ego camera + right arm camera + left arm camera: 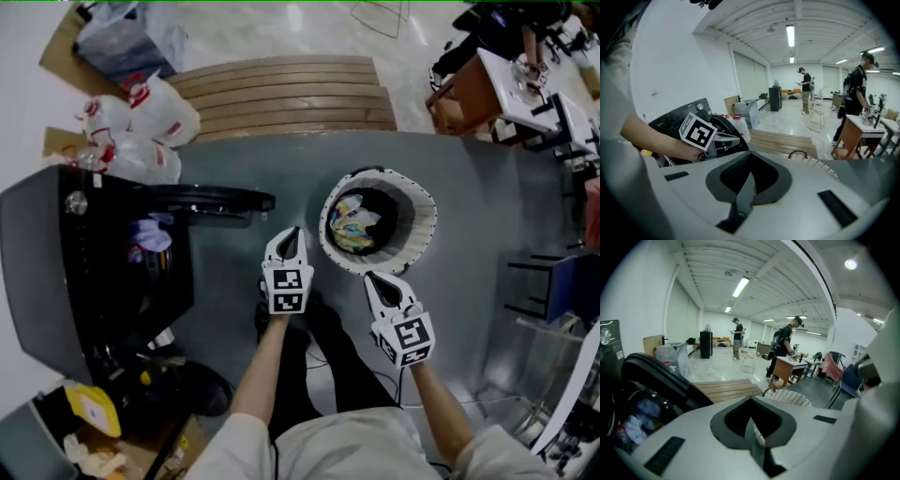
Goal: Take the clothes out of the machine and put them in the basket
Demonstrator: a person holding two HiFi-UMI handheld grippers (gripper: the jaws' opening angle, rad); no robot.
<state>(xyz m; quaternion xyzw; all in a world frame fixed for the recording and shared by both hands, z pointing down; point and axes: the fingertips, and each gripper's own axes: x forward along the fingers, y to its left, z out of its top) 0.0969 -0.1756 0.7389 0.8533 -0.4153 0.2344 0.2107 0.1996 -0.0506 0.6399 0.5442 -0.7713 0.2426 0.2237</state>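
Both hand-held grippers hang over the grey floor (pixel 478 187), between the machine and the basket, and neither carries any cloth. The left gripper (pixel 289 233) has its fingers pressed together with nothing between them. Its tip points towards the near rim of the basket. The right gripper (pixel 375 278) also has its fingers closed and empty, just below that same rim.

The round white woven basket (pixel 427 221) stands upright on the floor, just beyond the two grippers. Its inside is dark and it holds a crumpled heap of clothes (pixel 354 223) in pale yellow, light blue, white and a little pink, lying loosely bunched against the left inner wall.

The black front-loading washing machine (pixel 56 253) stands to the left, well apart from the basket, with its round door (pixel 211 199) swung open towards the basket. At the drum's mouth there is a rumpled pale lavender-blue garment (pixel 150 234), with darker cloth around it that is too dim to make out. The left gripper view shows the same bluish folds low inside the opening.
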